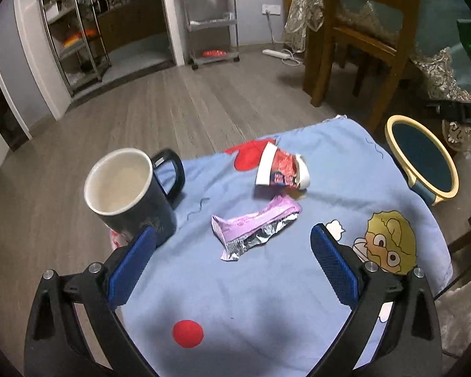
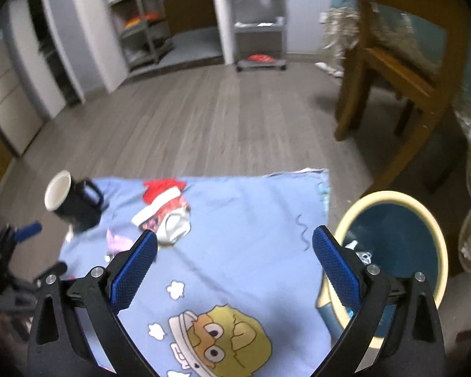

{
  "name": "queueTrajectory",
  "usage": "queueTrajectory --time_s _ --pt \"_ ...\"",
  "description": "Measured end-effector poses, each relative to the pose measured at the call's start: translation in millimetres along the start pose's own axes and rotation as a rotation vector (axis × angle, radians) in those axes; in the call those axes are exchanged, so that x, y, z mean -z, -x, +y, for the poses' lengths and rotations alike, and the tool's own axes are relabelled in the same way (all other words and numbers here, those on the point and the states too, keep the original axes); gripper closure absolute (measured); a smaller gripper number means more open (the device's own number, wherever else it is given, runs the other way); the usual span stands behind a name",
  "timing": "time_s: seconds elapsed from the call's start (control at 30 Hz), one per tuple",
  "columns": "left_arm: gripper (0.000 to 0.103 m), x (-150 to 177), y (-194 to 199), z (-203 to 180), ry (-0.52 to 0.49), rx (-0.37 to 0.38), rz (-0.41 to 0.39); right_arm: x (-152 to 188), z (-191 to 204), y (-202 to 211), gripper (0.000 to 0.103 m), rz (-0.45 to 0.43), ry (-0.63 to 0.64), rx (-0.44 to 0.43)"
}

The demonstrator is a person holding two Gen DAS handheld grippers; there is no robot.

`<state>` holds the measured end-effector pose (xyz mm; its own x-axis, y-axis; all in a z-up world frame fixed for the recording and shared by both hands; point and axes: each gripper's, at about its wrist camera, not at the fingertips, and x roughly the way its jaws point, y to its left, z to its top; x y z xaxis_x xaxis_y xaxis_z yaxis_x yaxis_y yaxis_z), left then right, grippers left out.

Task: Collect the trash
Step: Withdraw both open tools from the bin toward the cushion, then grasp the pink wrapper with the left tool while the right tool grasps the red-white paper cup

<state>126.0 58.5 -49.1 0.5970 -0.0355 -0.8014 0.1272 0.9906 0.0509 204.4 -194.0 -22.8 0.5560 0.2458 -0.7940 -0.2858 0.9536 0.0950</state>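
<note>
- The left claw (image 1: 232, 235) stands wide apart and empty above the blue cloth (image 1: 267, 298) on the bench; the right claw (image 2: 234, 240) likewise.
- A crumpled purple wrapper (image 1: 254, 226) lies just ahead of the left claw, with a crushed paper cup (image 1: 281, 169) beyond it.
- Judged: both are light, thin and springy; pinch the wrapper across its bunched middle.
- The bin (image 2: 402, 235) stands beside the bench.
- The mug (image 1: 132, 194) is near; avoid it.

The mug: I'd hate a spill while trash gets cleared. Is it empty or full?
Empty, it seems: the mug stands upright and its pale inside shows bare, with no liquid visible.
</note>
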Motion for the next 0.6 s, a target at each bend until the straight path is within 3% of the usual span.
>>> queueTrajectory --time_s 0.23,0.6 --pt "0.006 13.0 -36.3 -18.8 -0.13 -0.028 0.076 2.1 23.3 -41.9 0.005 0.103 0.011 -0.017" --pt "0.006 10.8 -85.5 -45.2 -0.247 -0.018 0.091 3.4 19.6 -55.9 0.005 0.128 -0.052 -0.064"
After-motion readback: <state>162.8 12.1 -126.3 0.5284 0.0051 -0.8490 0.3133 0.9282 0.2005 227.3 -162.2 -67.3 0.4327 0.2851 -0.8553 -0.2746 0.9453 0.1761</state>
